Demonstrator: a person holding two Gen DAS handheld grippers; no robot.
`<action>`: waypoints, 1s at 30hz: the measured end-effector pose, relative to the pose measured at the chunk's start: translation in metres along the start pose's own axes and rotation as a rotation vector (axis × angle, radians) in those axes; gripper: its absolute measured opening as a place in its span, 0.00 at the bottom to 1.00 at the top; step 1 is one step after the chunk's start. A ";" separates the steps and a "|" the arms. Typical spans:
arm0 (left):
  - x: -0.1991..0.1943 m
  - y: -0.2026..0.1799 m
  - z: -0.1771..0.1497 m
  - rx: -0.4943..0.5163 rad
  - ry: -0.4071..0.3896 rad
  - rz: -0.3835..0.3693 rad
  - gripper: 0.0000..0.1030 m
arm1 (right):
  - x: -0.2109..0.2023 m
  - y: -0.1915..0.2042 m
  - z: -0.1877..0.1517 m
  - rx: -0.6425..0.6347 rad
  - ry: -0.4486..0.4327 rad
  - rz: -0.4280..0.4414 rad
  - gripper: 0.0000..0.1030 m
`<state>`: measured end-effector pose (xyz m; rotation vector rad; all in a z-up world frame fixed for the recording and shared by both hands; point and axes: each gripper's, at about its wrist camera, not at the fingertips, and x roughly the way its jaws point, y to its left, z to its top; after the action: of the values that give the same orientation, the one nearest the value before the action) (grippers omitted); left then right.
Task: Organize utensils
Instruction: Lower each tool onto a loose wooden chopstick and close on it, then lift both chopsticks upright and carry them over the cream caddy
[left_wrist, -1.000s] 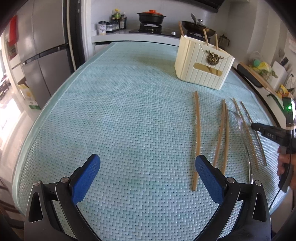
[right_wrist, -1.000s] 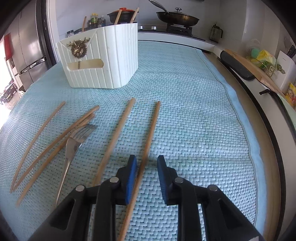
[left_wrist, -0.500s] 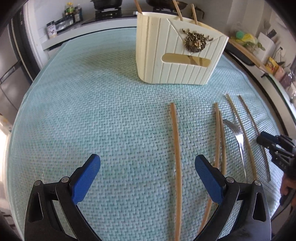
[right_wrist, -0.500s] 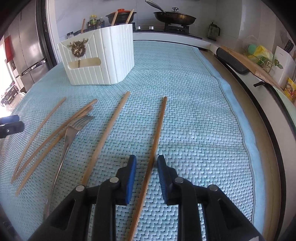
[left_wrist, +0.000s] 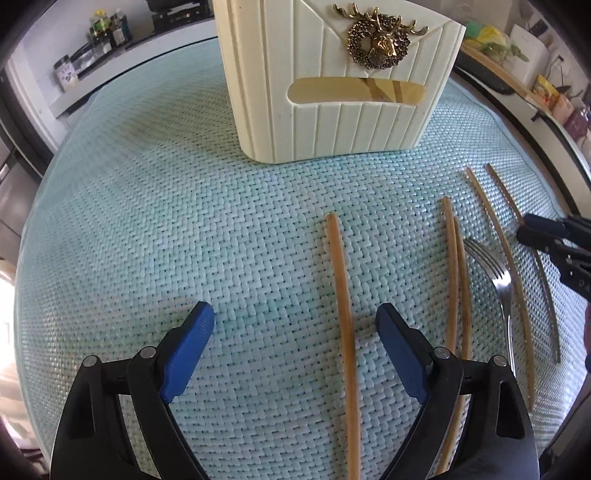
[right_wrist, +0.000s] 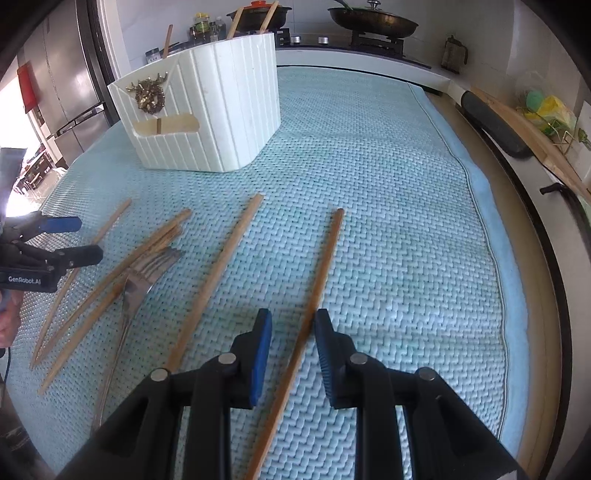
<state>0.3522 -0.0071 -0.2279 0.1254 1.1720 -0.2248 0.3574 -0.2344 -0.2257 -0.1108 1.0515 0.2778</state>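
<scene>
Matt wooden chopsticks (right_wrist: 317, 280), shiny metal fork (left_wrist: 496, 275), rough woven cloth (left_wrist: 184, 221).

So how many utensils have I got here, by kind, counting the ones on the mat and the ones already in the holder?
Chopsticks lying on the mat: 5
Fork: 1
Chopsticks standing in the white holder: 3
Total: 9

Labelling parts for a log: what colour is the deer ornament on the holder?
Dark gold ornament, clearest in the left wrist view.
</scene>
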 end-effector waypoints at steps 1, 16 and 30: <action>0.000 -0.001 0.002 0.007 0.007 -0.009 0.82 | 0.004 -0.001 0.007 0.001 0.005 0.003 0.24; 0.001 -0.034 0.012 0.064 0.046 -0.041 0.05 | 0.038 -0.007 0.061 0.031 0.064 -0.014 0.06; -0.120 -0.017 0.001 0.005 -0.253 -0.114 0.04 | -0.073 -0.015 0.049 0.093 -0.202 0.160 0.06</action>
<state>0.3042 -0.0106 -0.1161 0.0326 0.9275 -0.3339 0.3685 -0.2507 -0.1385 0.0840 0.8713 0.3766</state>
